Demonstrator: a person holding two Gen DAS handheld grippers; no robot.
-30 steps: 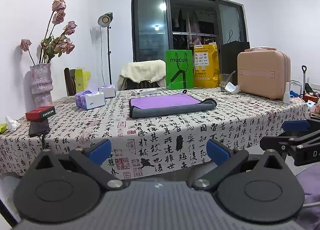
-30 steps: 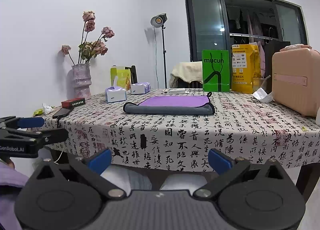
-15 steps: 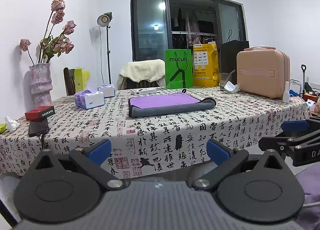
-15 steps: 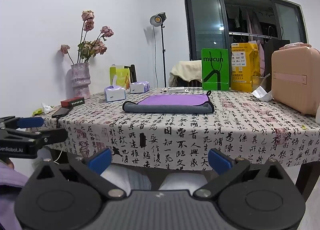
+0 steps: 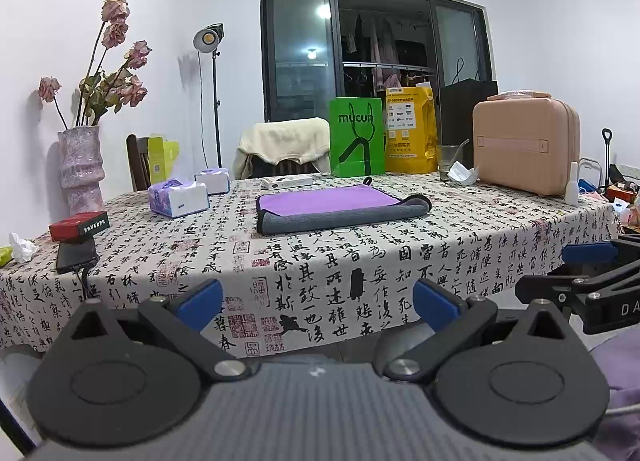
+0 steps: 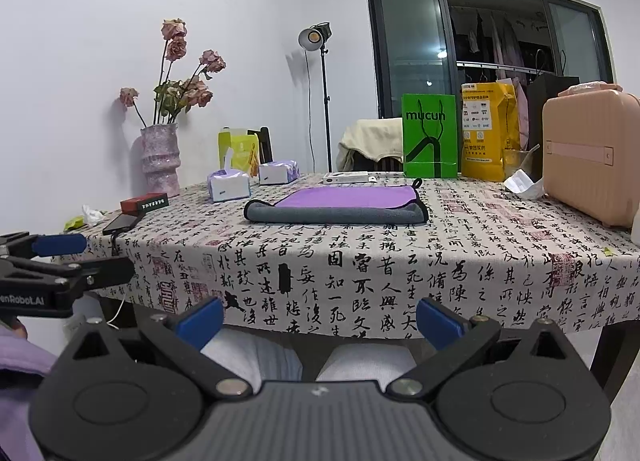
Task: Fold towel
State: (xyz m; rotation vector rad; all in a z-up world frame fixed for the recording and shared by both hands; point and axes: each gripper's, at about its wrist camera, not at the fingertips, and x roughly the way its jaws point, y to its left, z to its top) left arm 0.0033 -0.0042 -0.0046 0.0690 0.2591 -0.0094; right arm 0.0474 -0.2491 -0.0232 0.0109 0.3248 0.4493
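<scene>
Left gripper [image 5: 316, 303] hovering at bottom of frame, fingers spread wide, gripping nothing; right gripper [image 6: 318, 319] doing likewise, jaws wide apart, empty; towel [image 5: 340, 207] lying folded at frame centre on table [image 5: 460, 245], purple face up, grey edge showing, well apart from both grippers.

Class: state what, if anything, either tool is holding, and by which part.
Nothing. The left tool and right tool are open, short of the towel.

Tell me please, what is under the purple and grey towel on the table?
The towel lies flat on the tablecloth printed with black characters. The cloth shows all around it; whatever is directly beneath the towel is covered and cannot be seen.
</scene>
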